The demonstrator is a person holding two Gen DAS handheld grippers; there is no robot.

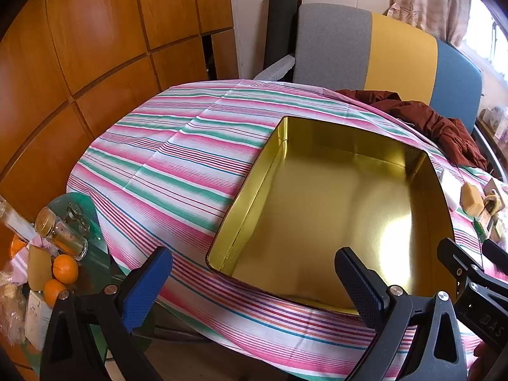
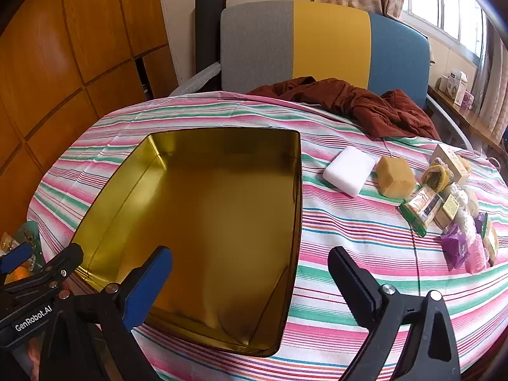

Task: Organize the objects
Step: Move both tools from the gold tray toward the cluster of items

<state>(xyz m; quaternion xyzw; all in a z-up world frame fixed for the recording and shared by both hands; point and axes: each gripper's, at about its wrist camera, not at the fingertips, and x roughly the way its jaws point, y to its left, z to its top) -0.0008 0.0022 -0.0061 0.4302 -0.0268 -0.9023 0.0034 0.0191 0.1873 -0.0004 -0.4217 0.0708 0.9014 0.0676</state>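
Tin: rectangular, rounded corners, shallow walls, mirror-bright gold metal inside; nothing in it; set on the table toward the near edge, left of the loose items.
Tablecloth: thin cotton, creased, striped pink, green, white and blue; draped over a round table.
White block: smooth, pillow-edged bar, lying just right of the tin.
Tan block: matte, waxy, chunky with blunt corners, beside the white block.
Small packages: cluster of wrapped bars and boxes, one tied with twine, others in purple wrap, near the right table edge.
Left gripper: jaws spread wide, gripping nothing; blue ribbed pad at left, black textured pad at right; poised over the tin's near left corner.
Right gripper: jaws spread wide, nothing between them; angled down over the tin's near right side.
Red cloth: crumpled, dark rust fabric at the far table edge.
Chair: upholstered back in grey, yellow and blue panels.
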